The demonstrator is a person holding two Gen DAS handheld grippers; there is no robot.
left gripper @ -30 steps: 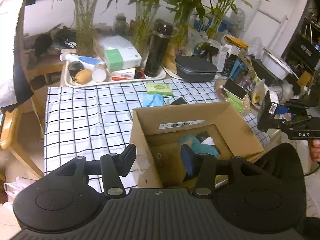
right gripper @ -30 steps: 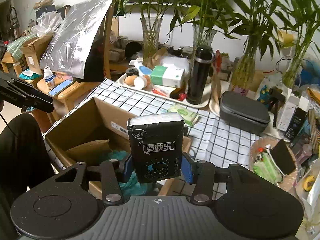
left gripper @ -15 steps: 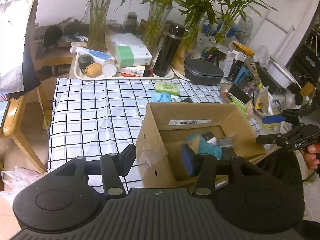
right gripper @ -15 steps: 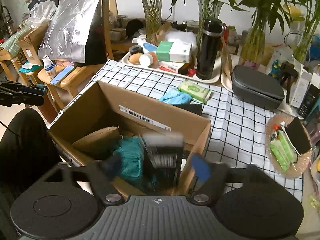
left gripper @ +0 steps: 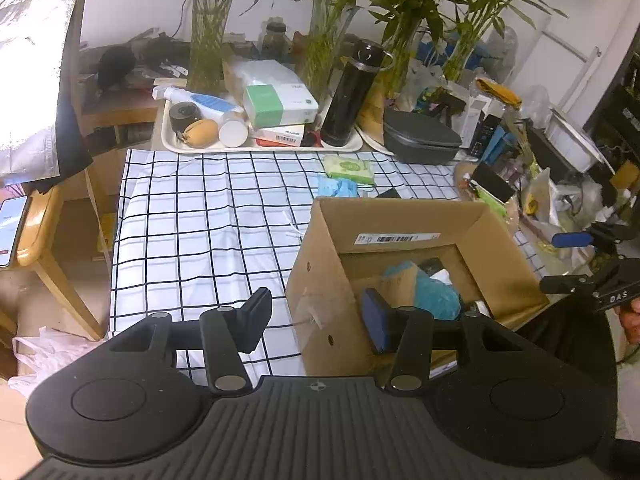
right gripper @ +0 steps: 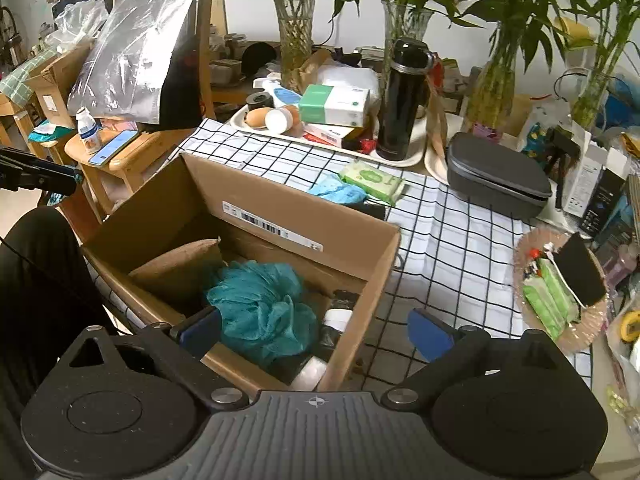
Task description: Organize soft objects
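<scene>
The right hand-held gripper (right gripper: 314, 332) is opening wide, gripping nothing, above the cardboard box (right gripper: 280, 216) on the counter (right gripper: 452, 240). The teal mesh sponge (right gripper: 260, 308) lies inside, just beyond its fingers. The left hand-held gripper (left gripper: 316, 320), half open and empty, straddles the box wall.

Bare checked counter (left gripper: 200, 216) lies open ahead-left of the left tongs (left gripper: 316, 316). The cardboard box (right gripper: 288, 216) wall stands between the right tongs (right gripper: 316, 332), whose jaws are opening.

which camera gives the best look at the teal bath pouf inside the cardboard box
The right wrist view: the teal bath pouf lies nearly whole in the cardboard box. In the left wrist view the pouf is smaller and partly hidden behind a gripper finger.
</scene>
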